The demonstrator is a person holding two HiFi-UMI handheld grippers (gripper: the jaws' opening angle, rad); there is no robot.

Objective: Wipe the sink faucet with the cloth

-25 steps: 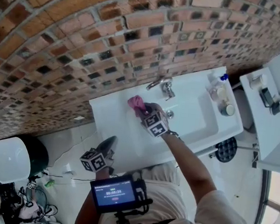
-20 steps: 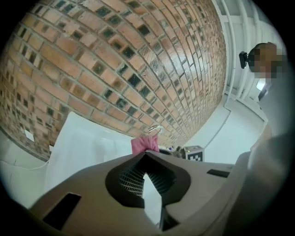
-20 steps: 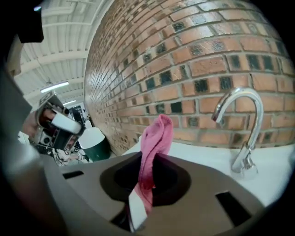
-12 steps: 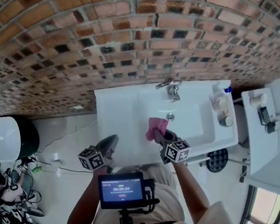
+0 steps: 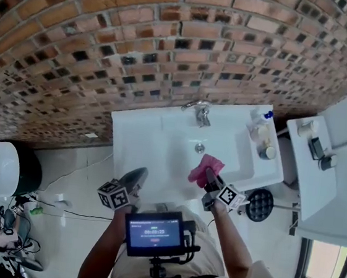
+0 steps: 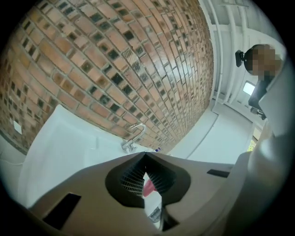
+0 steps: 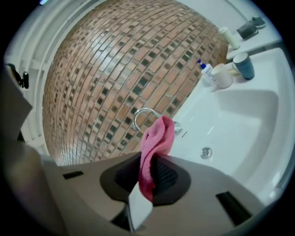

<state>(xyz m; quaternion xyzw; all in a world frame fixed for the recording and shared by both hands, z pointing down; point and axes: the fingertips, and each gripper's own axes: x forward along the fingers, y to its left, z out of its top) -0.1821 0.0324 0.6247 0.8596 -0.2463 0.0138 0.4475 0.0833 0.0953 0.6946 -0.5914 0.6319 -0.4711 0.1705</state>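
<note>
Over the front edge of the sink (image 5: 137,138), right gripper (image 5: 211,180) has its fingers (image 7: 167,176) clamped on the pink cloth (image 7: 156,138). Lower end of the cloth is pinched between the two ribbed pads; the rest stands up as a loose fold past the fingertips. A white strip hangs below it between the fingers, can't tell what it is. Head view puts the cloth above the near-right part of the basin, with the drain (image 5: 200,147) between it and the faucet (image 5: 198,111). Cloth and faucet are well apart, no contact. Right gripper view looks toward the faucet at the back rim against the brick wall (image 5: 141,38). Bottles and cups (image 5: 262,138) sit on the sink's right ledge. Left gripper (image 5: 132,180) is held low off the sink's front-left corner, over the floor. Its fingers (image 6: 131,177) are closed tip to tip with nothing gripped.
</note>
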